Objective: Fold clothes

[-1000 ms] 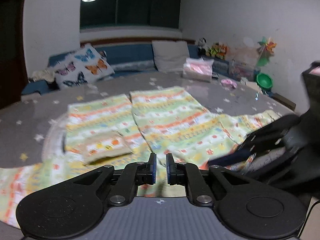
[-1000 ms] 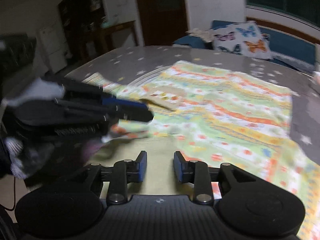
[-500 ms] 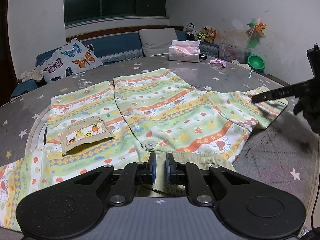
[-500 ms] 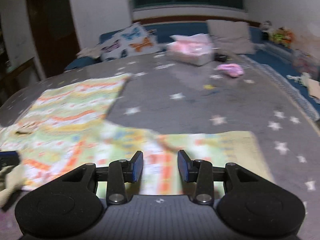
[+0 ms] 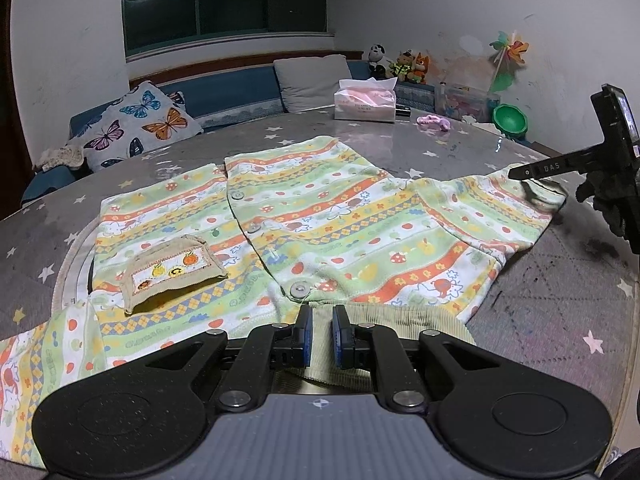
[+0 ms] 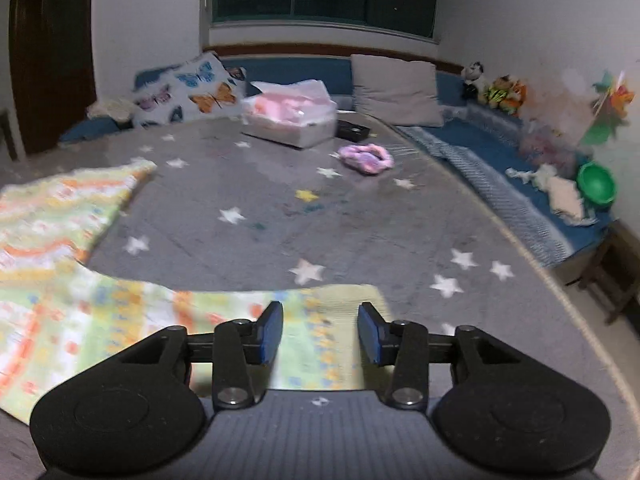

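A child's striped shirt [image 5: 340,216] with fruit prints and a beige pocket [image 5: 172,276] lies spread on the grey star-patterned table [image 5: 540,320]. At its near edge my left gripper [image 5: 320,336] is shut on the beige ribbed hem. The shirt's sleeve [image 5: 500,208] reaches out to the right. One finger [image 5: 556,167] of the right gripper hangs over its cuff. In the right wrist view my right gripper [image 6: 320,322] has its jaws opening just above the sleeve end [image 6: 332,304]; the pads do not press the cloth.
A pink tissue pack [image 6: 290,118], a dark flat object [image 6: 352,131] and a pink-purple scrunchie [image 6: 366,159] lie on the far side of the table. The table's curved edge [image 6: 540,264] runs at the right. Beyond it are a blue bench, pillows and a green bowl [image 6: 596,182].
The right gripper swung away from beside the left gripper to the sleeve end at the right, and its jaws widened. The left gripper kept its hold and place.
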